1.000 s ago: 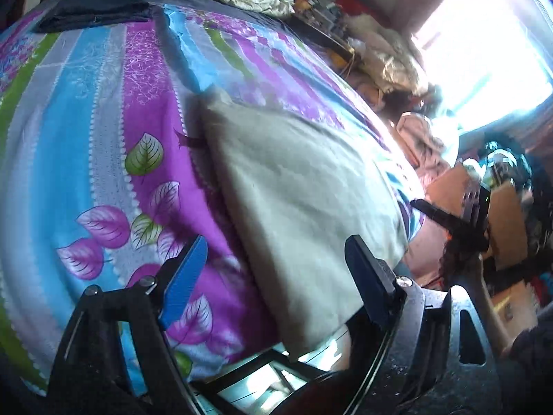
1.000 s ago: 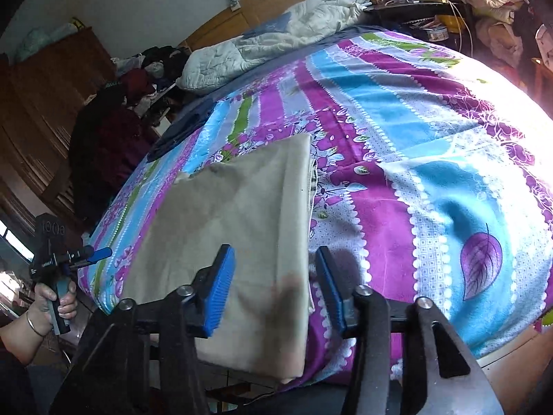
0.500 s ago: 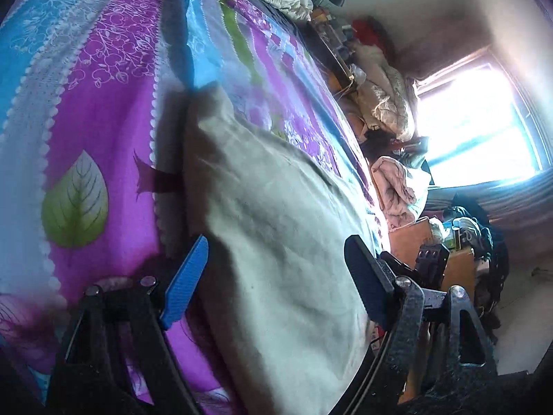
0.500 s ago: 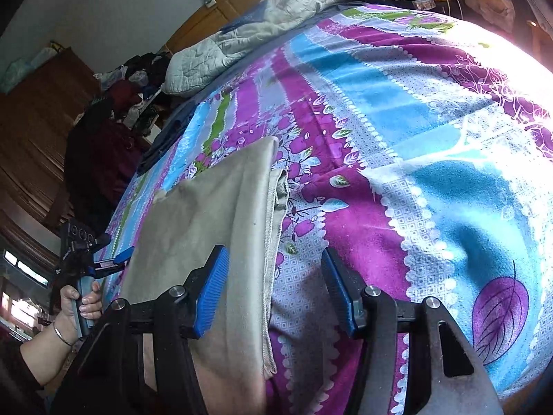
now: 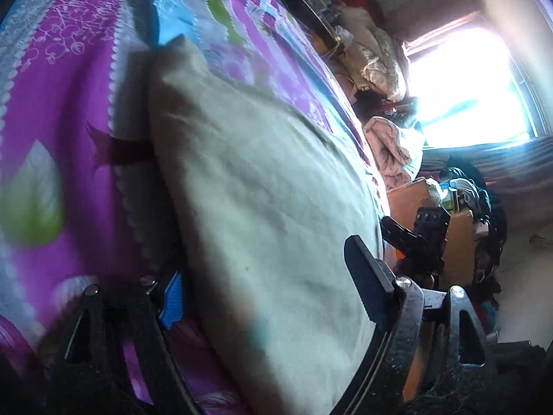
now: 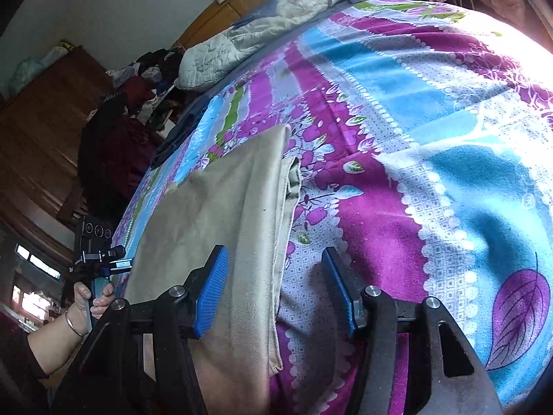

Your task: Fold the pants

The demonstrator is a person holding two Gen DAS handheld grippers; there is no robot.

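Note:
The beige pants [image 5: 262, 186] lie folded into a long flat strip on the striped bedsheet [image 5: 65, 110], their near end hanging over the bed's edge. My left gripper [image 5: 269, 287] is open and low, its fingers straddling the left part of the near end. In the right wrist view the pants [image 6: 224, 214] show layered edges along their right side. My right gripper [image 6: 276, 290] is open, one blue pad over the cloth and the other over the bedsheet [image 6: 432, 138], straddling that right edge. Each gripper shows in the other's view: the left gripper [image 6: 100, 259] in a hand [image 6: 90, 301], the right gripper [image 5: 421, 238].
A rumpled white quilt [image 6: 262, 31] and a dark garment [image 6: 176, 138] lie at the far end of the bed. A wooden cabinet [image 6: 45, 121] and piled clothes [image 6: 138, 83] stand on one side. A bright window [image 5: 466, 86] and heaped bedding [image 5: 373, 55] are on the other side.
Both grippers have moved down and in toward the near end of the pants. The left one now has the cloth between its open fingers; the right one reaches the right edge.

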